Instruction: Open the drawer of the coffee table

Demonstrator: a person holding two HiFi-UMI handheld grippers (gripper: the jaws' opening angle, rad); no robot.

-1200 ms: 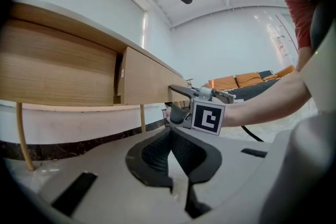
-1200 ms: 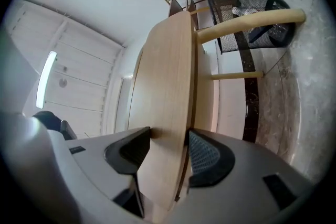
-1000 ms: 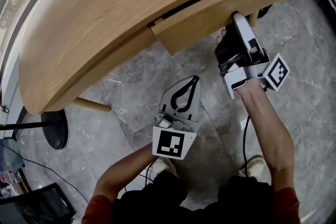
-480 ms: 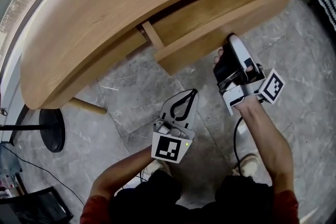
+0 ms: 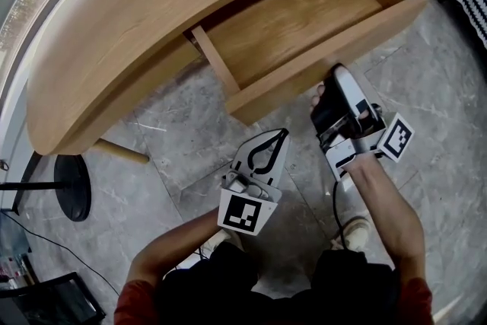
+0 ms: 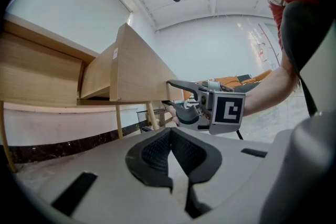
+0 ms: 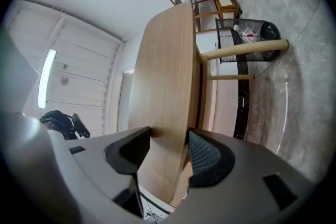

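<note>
Drawer [image 5: 297,19] of the curved light-oak desk [image 5: 137,19] is seen drawn well out from under the top. It is a shallow rectangular box of the same pale wood, with only its bare, straight-grained bottom showing inside. The drawer front [image 5: 289,87] is a long, slightly bowed slab that follows the desk's curved edge.

Right gripper [image 5: 335,84] is clamped on that front near its middle. In the right gripper view the panel edge is sandwiched between the two dark ribbed pads, both pressed against the wood. Its marker cube [image 5: 397,138] sits at the wrist end.

Left gripper [image 5: 278,138] is held clear of the desk, over the floor [image 5: 190,141] and near the right one. Its jaws are closed on each other with nothing between them — the textured pads are seen meeting in a V in the left gripper view.

Floor is laid in large glossy grey marble-look tiles with pale veins. A round wooden desk leg [image 5: 122,152] is angled down to it at the left, and a flat black disc-shaped stand base [image 5: 74,198] is set near that leg. In the right gripper view a black wire-mesh waste bin [image 7: 228,42] is seen beside another round leg — crumpled rubbish inside.
</note>
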